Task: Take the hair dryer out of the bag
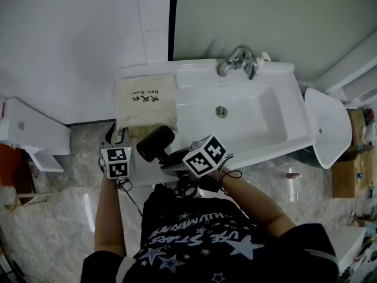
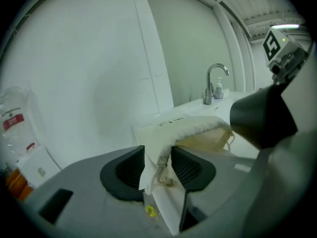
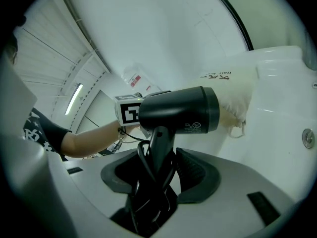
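The black hair dryer (image 1: 156,143) hangs in the air just off the near left edge of the washbasin counter, clear of the bag. My right gripper (image 1: 172,159) is shut on its handle and bundled cord (image 3: 153,148), with the barrel (image 3: 181,109) pointing toward the bag. The beige drawstring bag (image 1: 146,102) lies flat on the counter's left end, printed side up, its mouth toward me. My left gripper (image 2: 157,165) sits at that mouth; the bag's hem and cord (image 2: 161,157) hang loosely between its parted jaws. The dryer's barrel (image 2: 260,115) looms at the right of the left gripper view.
A white washbasin (image 1: 259,122) with a chrome faucet (image 1: 238,61) fills the counter to the right of the bag. A small bottle (image 2: 218,89) stands by the faucet. A white rounded lid (image 1: 327,125) is at the right, a white box (image 1: 29,131) at the left over a marble floor.
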### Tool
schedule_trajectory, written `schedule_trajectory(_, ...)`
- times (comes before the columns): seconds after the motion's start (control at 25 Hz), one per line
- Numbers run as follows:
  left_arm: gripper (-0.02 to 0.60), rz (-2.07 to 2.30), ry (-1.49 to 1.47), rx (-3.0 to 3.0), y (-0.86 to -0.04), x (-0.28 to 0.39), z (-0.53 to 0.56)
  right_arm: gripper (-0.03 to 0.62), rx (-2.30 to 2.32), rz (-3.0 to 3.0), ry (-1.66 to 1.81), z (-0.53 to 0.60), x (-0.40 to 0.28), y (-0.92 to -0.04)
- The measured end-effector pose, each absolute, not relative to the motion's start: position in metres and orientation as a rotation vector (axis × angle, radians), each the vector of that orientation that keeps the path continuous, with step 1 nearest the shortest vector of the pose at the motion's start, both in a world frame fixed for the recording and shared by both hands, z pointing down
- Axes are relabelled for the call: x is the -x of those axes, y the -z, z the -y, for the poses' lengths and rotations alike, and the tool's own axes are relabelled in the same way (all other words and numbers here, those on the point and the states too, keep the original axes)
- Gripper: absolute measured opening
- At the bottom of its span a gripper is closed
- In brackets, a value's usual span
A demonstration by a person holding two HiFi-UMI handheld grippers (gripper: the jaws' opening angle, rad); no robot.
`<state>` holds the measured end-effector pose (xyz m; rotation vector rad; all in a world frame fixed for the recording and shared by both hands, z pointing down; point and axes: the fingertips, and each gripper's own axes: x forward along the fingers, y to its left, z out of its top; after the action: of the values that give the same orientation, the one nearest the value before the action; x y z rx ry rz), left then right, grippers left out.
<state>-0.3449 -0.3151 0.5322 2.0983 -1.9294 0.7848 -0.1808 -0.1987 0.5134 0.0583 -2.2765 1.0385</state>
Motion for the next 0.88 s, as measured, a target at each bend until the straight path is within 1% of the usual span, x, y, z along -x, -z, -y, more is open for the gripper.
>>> schedule_trajectory(0.16,0.224,1.990,-0.790,-2.057,-0.528,0.334,0.295,0.204,-0.121,2.362,-1.076,0.204,0.153,-0.498)
schedule_trajectory(0.28,0.245,2.038,-0.776,-2.042,-0.518,0.318,0.278,0.204,-0.174,2.410,-1.091,0.211,0.127,-0.489)
schedule_trajectory(0.48,0.245,2.095,-0.728,-2.029,-0.505,0.277,0.250,0.206,-0.237,2.470,-1.105,0.214,0.078,-0.477)
schedule_trajectory(0.88,0.242,2.182,-0.527,-2.091,-0.469,0.156,0.184,0.206,-0.430,2.606,-1.123,0.210,-0.019,-0.457)
